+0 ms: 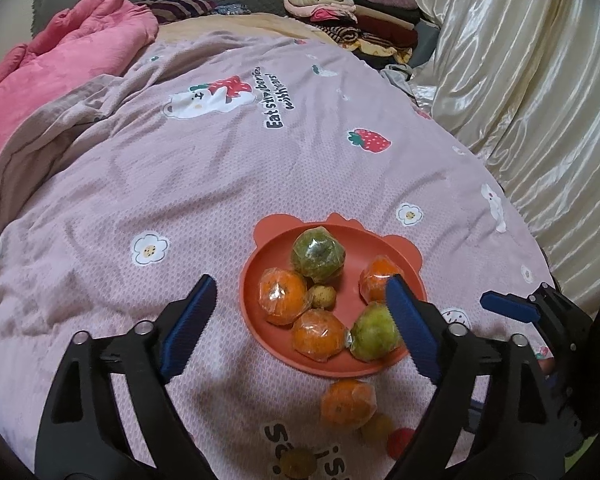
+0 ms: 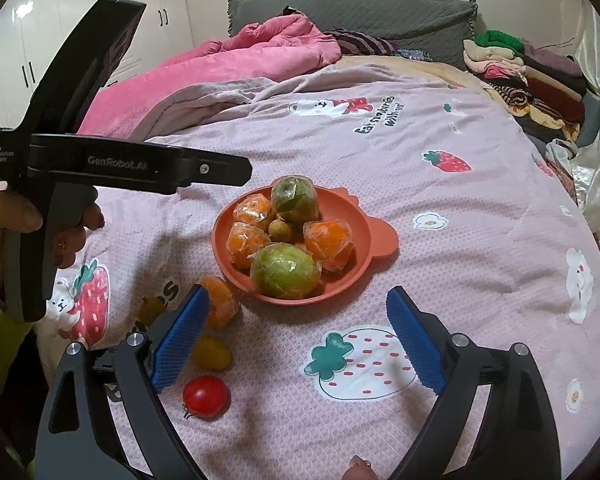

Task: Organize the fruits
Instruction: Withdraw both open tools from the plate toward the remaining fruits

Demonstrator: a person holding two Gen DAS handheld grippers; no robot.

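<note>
An orange bear-eared plate [image 1: 340, 364] [image 2: 356, 232] on the pink bedspread holds three wrapped oranges, two wrapped green fruits [image 1: 319, 255] [image 2: 284, 270] and a small brown fruit [image 1: 322, 295] [image 2: 280, 229]. Beside the plate lie a wrapped orange [image 1: 348, 404] [image 2: 220, 300], small yellow fruits [image 2: 212, 354] and a red tomato [image 2: 206, 396]. My left gripper [image 1: 300, 324] is open and empty above the plate's near side. My right gripper [image 2: 296, 340] is open and empty, just in front of the plate, its left finger next to the loose orange.
The left gripper's black body [image 2: 100, 164] and the hand holding it show at the left of the right wrist view. A pink quilt [image 2: 240, 56] lies at the bed's far left, folded clothes [image 1: 352, 20] at the far right, cream curtains [image 1: 520, 100] along the right.
</note>
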